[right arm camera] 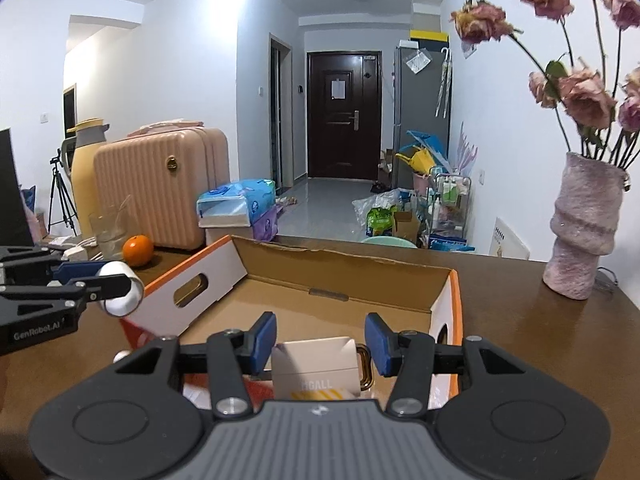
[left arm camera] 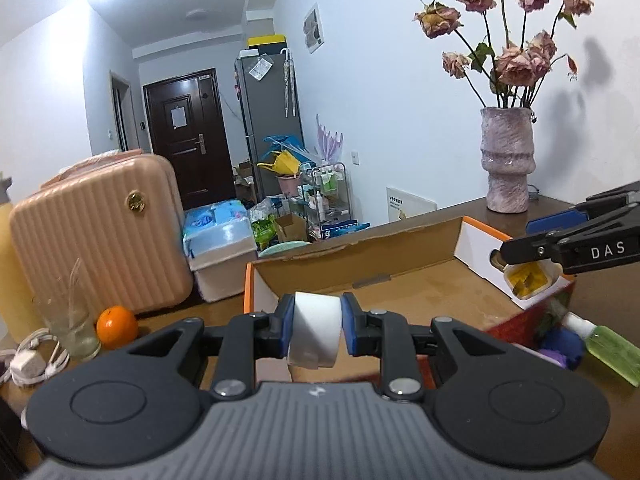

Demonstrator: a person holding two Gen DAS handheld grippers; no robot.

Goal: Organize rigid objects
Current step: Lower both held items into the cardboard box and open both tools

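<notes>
Blue-padded fingers (left arm camera: 291, 322) of the left gripper (left arm camera: 319, 322) clamp a white cylinder (left arm camera: 316, 326) above the near left edge of an open cardboard box (right arm camera: 340, 280) on a brown table (right arm camera: 520, 312). Right gripper (right arm camera: 320, 344) fingers stand wide apart around a beige container (right arm camera: 316, 368) with yellow contents, over the box's right end; whether they touch it is unclear. Far right stands a pink vase (right arm camera: 584, 228).

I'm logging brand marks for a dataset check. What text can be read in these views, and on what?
"DAS": side of the right claw, in the left wrist view.
"GenRobot.AI": side of the left claw, in the right wrist view.
"HGALL", first letters hidden: cream box between the right claw's jaws.
Door notice, white card, floor packages: too small to read.
</notes>
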